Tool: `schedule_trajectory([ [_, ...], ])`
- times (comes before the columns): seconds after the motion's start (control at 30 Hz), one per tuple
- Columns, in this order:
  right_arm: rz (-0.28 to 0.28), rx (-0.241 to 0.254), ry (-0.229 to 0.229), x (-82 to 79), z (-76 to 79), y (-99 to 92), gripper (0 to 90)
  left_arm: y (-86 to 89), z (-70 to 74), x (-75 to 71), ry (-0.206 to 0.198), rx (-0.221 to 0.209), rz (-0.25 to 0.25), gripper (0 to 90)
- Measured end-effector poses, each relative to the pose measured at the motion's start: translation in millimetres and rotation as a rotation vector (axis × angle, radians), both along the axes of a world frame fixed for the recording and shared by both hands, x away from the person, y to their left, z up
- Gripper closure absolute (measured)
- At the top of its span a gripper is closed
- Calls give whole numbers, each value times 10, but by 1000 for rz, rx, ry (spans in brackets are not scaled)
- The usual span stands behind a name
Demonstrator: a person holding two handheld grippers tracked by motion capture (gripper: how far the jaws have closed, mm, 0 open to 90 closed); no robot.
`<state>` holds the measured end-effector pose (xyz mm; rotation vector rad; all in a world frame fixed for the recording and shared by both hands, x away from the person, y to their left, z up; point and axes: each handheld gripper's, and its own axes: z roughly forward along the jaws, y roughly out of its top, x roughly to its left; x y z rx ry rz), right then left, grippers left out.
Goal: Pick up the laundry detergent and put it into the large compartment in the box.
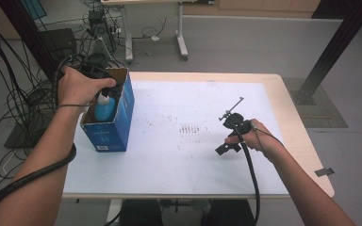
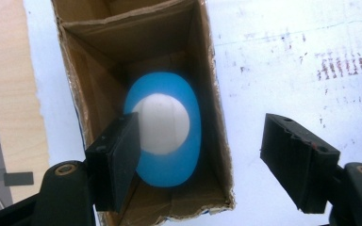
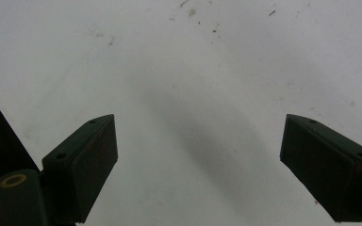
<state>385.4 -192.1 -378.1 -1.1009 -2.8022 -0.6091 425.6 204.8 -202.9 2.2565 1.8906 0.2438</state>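
An open blue cardboard box [image 1: 111,132] stands at the left of the white table [image 1: 179,160]. Upright inside it is a blue bottle [image 1: 104,109] with a white cap. My left gripper [image 1: 108,92] hovers over the box's mouth, mostly hidden by the hand. In the left gripper view it [image 2: 205,136] is open: one jaw over the box [image 2: 99,75] beside the bottle [image 2: 188,141], the other outside over the table. My right gripper [image 1: 226,134] is held low over the table's right middle. It [image 3: 200,141] is open with only the bare tabletop [image 3: 193,61] between its jaws.
Brown smudges [image 1: 191,128] mark the tabletop's middle. Cables [image 1: 9,94] and equipment crowd the floor to the left. Another table's legs [image 1: 181,42] stand behind, and a black post [image 1: 334,47] rises at the right. Each gripper trails a thick cable [image 1: 252,174].
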Motion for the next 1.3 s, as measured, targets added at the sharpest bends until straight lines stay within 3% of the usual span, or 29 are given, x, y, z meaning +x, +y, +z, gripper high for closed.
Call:
schedule_trajectory([
  [0.33,4,3,0,-2,-1,8,114,-69,167,-63,-27,11,-9,216],
  [0.57,1,1,4,5,-4,14,114,-204,289,-124,-42,11,-46,144],
  [0.93,-2,6,7,28,20,2,113,-554,503,-261,-63,-1,-142,89],
  [1.3,-10,9,0,27,60,-40,112,-970,627,-403,-76,-15,-282,70],
])
